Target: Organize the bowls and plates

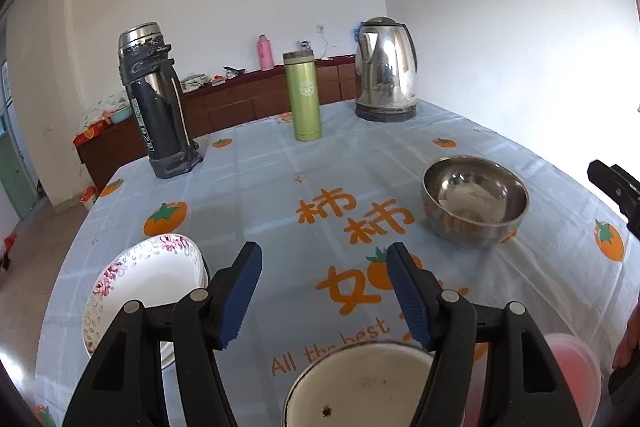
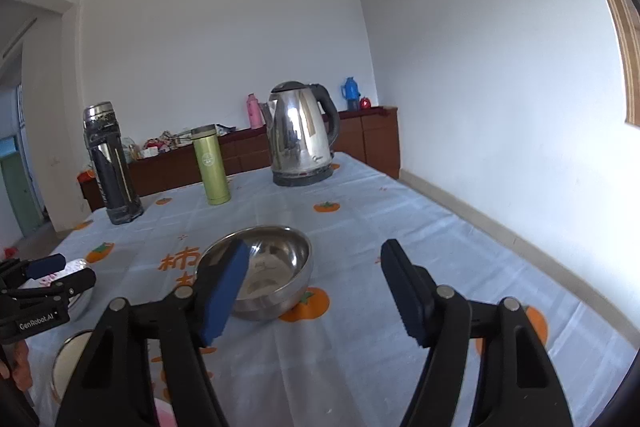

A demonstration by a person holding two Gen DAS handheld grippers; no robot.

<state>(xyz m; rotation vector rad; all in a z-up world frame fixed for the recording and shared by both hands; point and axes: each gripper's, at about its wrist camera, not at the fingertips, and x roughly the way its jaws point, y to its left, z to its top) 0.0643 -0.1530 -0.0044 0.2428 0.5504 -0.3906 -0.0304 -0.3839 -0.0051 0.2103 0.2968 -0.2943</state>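
Note:
A steel bowl (image 2: 276,267) stands upright on the tablecloth, just ahead of my right gripper (image 2: 316,255). That gripper is open; its left finger overlaps the bowl's near rim in the picture and the right finger is well clear. My left gripper (image 1: 322,259) is open with only cloth between its fingers. A white enamel bowl (image 1: 360,387) sits right under it, and a floral white dish (image 1: 148,287) lies to its left. The steel bowl (image 1: 474,203) is ahead to the right in the left wrist view.
A dark thermos (image 1: 160,107), a green flask (image 1: 304,95) and a steel kettle (image 1: 386,67) stand at the table's far end. A pink container (image 1: 572,375) sits at the near right. A wall runs close along the table's right side (image 2: 480,147).

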